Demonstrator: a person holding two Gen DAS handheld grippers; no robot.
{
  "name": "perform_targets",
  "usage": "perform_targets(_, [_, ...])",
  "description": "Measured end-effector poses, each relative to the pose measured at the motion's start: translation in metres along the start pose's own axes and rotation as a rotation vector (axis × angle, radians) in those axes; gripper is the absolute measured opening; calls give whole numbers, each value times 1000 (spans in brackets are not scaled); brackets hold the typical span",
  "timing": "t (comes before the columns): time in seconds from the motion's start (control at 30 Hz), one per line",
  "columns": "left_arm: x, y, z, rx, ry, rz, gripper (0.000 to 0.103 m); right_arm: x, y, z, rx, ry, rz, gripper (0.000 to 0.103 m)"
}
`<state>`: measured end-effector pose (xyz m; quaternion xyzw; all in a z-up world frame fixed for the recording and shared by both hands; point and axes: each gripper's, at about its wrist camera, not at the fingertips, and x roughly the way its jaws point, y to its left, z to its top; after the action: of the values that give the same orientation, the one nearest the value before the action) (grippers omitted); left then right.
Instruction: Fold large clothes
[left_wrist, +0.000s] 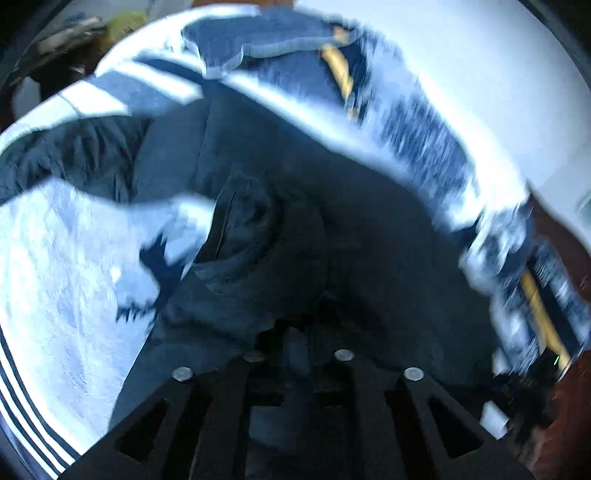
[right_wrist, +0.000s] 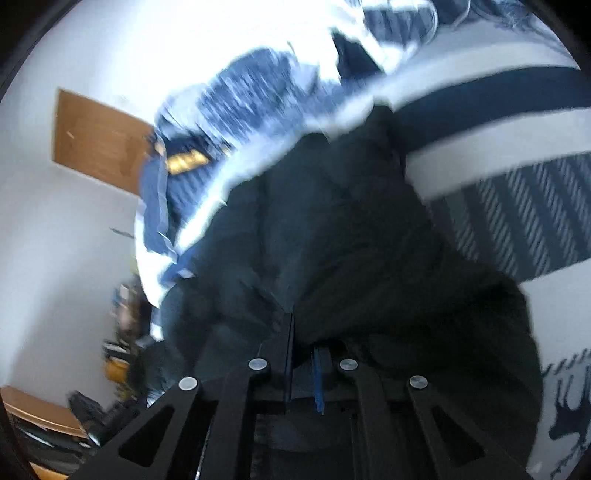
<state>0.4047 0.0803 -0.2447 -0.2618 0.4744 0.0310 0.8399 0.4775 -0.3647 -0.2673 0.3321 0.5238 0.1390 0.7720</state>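
While both claws were clamped on dark cloth, a fold was being carried.
Nearest, the left claw (left_wrist: 295, 343) and right claw (right_wrist: 303, 332) were pinched on the dark garment (left_wrist: 332, 206), draped over the patterned bedspread (left_wrist: 66, 258); edges should be kept level and taut.

Both tongs pinching dark garment cloth, pointing steeply downward

The left tongs (left_wrist: 295, 332) are gripping a bunched fold of the dark garment (left_wrist: 332, 221), their jaws nearly together and buried in the cloth. The right tongs (right_wrist: 303, 332) are doing likewise, jaws drawn close with the garment's edge caught between them; blur is softening both views.
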Motion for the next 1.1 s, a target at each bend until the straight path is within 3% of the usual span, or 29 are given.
perform_targets(0.03, [7,11,-10,13,54,18,10,16,-8,-5,10,45,-5,13])
perform_targets(0.1, [-15,23,-31,19,27,-7,11,17,-20,-15,71,63,51,13])
perform_targets(0.13, [-27,22,-37,31,9,-11,18,6,-22,-22,86,33,101,13])
perform_targets(0.17, [-51,23,-49,68,-25,3,39,-15,-21,-32,83,-10,154,19])
perform_targets(0.2, [-71,23,-58,95,-51,20,52,-40,-17,-41,72,-59,185,29])
perform_targets(0.23, [-90,23,-65,115,-83,37,76,-64,-11,-50,56,-102,198,69])
perform_targets(0.27, [-111,23,-73,134,-126,57,83,-100,-1,-62,40,-167,198,95])
perform_targets(0.33, [-149,22,-89,166,-181,103,84,-168,19,-86,1,-314,180,95])
perform_targets(0.43, [-186,27,-106,186,-180,132,84,-242,46,-124,-42,-403,153,95])
perform_targets(0.6, [-233,40,-119,182,-192,100,84,-308,95,-193,-112,-491,65,95])
perform_targets(0.67, [-243,40,-118,187,-202,119,84,-327,109,-224,-142,-532,74,95])
perform_targets(0.83, [-238,48,-122,220,-138,130,84,-330,122,-273,-150,-594,28,95])
perform_targets(0.97, [-224,58,-133,194,-81,106,84,-296,94,-280,-91,-531,-65,95])
perform_targets(1.1, [-203,60,-141,182,-12,95,84,-256,69,-274,-131,-457,-238,95])
